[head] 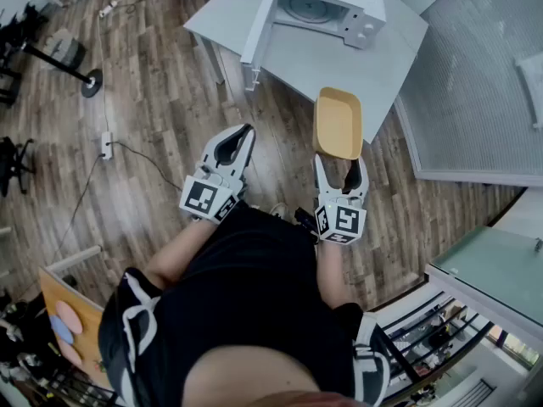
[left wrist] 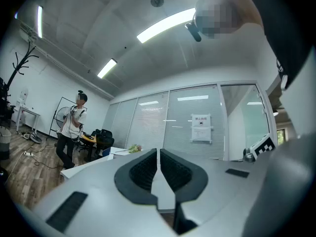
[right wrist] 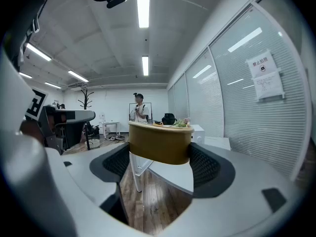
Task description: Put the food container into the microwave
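Wood-plank office floor [head: 153, 91], with a power strip and cable [head: 106, 147] at far left. Left gripper [head: 244, 132] pinched closed on nothing, idle above the floor. Beyond it, a white table [head: 339, 70] carrying the microwave [head: 327, 8], with its door [head: 257, 25] swung wide to the left and the turntable showing. Yellow food container [head: 338, 123] carried in the air over the table's near edge, well short of the cavity. Right gripper [head: 340, 164] clamped across one short end only, the rest cantilevered forward. Frosted glass partition [head: 475, 83] to the right.

Risks, as judged:
- Sagging or twisting in the pads, given the end-only hold.
- Slipping if swung fast.
- Clipping the open door or the cavity frame if entered tilted or off-line.
- No support likely from the closed left gripper.
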Motion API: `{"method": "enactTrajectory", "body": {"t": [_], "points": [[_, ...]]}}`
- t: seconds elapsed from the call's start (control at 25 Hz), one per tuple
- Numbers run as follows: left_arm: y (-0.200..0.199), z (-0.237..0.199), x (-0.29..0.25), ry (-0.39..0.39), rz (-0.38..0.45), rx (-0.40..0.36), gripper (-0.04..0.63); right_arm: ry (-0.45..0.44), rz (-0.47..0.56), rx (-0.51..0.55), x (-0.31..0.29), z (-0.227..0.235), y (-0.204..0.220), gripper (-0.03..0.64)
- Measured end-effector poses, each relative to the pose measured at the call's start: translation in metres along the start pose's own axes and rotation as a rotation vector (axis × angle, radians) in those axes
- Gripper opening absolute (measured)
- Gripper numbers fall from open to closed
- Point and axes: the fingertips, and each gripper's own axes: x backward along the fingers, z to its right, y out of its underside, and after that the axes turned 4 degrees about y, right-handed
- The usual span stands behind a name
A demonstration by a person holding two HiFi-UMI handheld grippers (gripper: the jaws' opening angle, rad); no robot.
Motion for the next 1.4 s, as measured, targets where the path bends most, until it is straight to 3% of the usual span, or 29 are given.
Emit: {"method": "enactTrajectory", "body": {"t": [0.56,0.96,1.2,1.4], "points": [[0.001,-0.014,0.004,0.013,-0.009,0.01,0.032,0.02,0.002,-0.01,-0.008,-0.009,0.0,0.397],[0.008,-0.048,0.009,0.095,-0.055,0.057,0.032,0.067,-0.014,-0.025,-0.037,-0.035,0.002,0.397],[0.017,-0.064,-0.01,0.118,-0.07,0.071,0.032,0.083,-0.035,-0.014,-0.071,-0.031,0.015,0.397],[0.028,-0.07,-0.054,0.104,-0.051,0.073,0.032,0.052,-0.044,-0.01,-0.119,0.002,0.022,0.397]]}}
